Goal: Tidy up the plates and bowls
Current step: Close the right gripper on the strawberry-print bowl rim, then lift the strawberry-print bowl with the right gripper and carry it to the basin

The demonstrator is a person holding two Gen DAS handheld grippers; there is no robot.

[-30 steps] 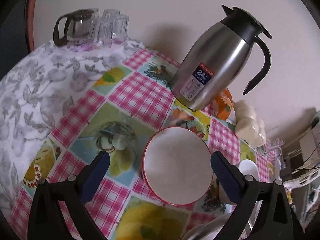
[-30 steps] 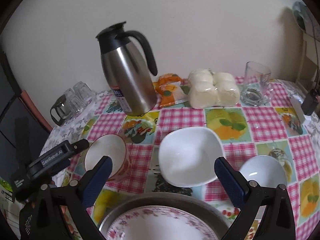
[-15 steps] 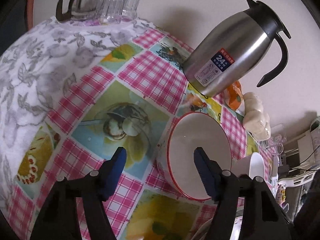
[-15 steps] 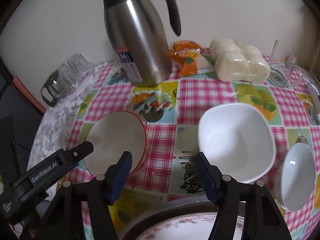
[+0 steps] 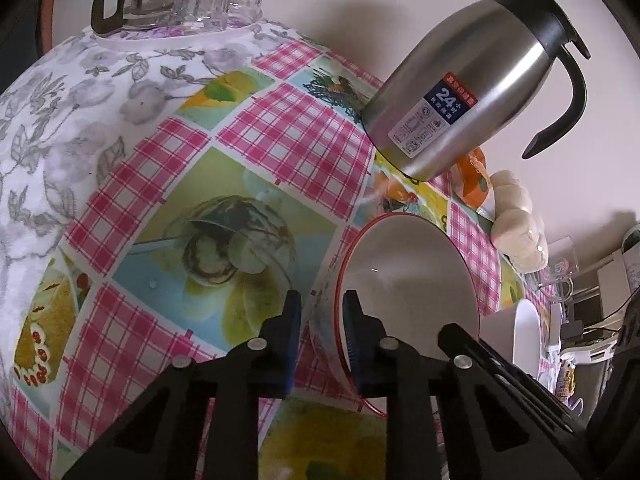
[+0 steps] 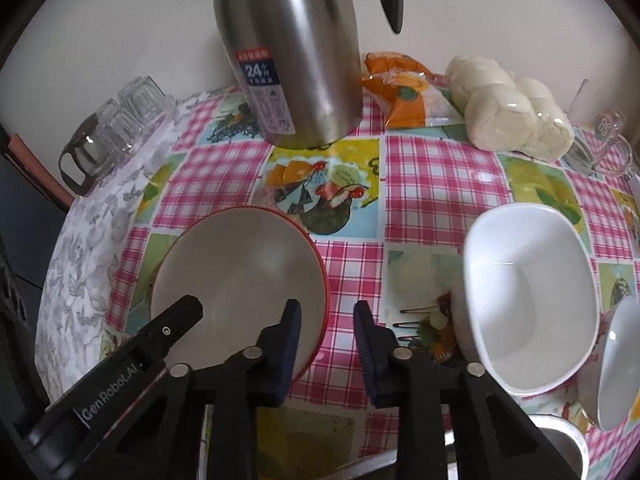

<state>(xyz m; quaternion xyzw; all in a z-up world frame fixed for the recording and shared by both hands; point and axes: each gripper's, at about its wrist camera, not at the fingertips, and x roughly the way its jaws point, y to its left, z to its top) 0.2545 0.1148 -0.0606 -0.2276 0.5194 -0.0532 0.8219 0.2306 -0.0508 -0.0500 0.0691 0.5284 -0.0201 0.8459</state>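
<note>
Pink-checked oilcloth with fruit panels (image 6: 432,184) is seen covering the table in both views, with a pale wall behind. At lower centre of the left wrist view, the left gripper (image 5: 320,332) is closed onto the wall of the round red-rimmed white bowl (image 5: 408,280), one blue pad inside the rim and one outside. In the right wrist view the same bowl (image 6: 240,272) is seen at lower left, and the right gripper (image 6: 327,340) is clamped over its near right rim, one pad inside, the other outside. The left gripper's black finger (image 6: 168,324) is seen reaching the bowl's left edge.

A square white bowl (image 6: 532,300) is seen tilted at the right, with a small round white bowl (image 6: 616,364) just beside it at the frame's edge. A stainless steel jug with a black handle (image 6: 288,52) is placed at upper centre, a bag of white buns (image 6: 508,116) at upper right, and clear glasses (image 6: 132,116) at upper left. A grey metal rim (image 6: 560,440) is visible at the bottom right.
</note>
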